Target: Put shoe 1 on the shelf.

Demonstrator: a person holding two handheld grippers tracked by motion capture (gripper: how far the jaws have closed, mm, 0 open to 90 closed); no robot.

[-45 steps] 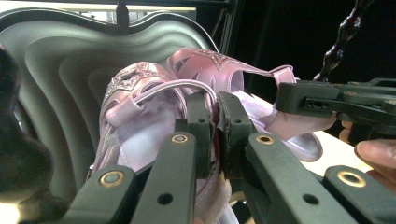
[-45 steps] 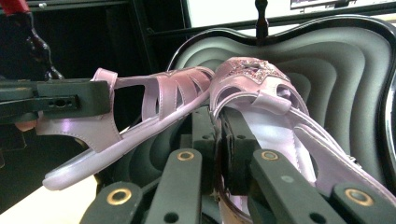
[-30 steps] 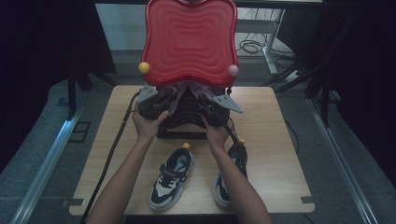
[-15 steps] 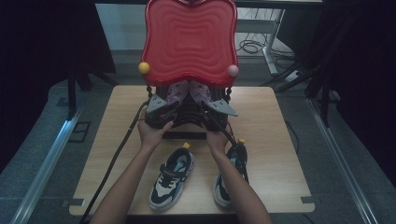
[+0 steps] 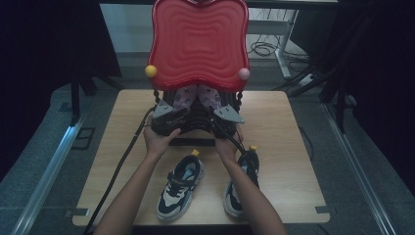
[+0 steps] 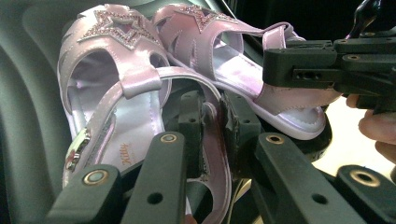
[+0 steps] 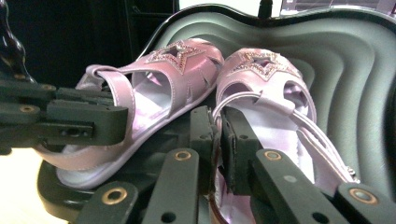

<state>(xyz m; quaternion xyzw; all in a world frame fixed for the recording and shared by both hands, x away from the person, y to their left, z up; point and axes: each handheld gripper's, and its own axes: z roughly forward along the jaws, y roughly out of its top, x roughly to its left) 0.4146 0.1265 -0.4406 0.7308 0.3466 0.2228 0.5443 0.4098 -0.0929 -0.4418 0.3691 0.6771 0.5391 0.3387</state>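
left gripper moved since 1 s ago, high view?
Yes. The left gripper has shifted away from the person toward the red tray, now lying closer under its lower edge, at the pink sandals.

Two pink sandals (image 5: 198,97) are sitting on the black shelf below the red panel (image 5: 198,44). Two dark sneakers (image 5: 180,187) are lying nearer the person than that panel. Two small balls, one yellow (image 5: 150,71) and one pink (image 5: 243,74), are flanking its lower corners.
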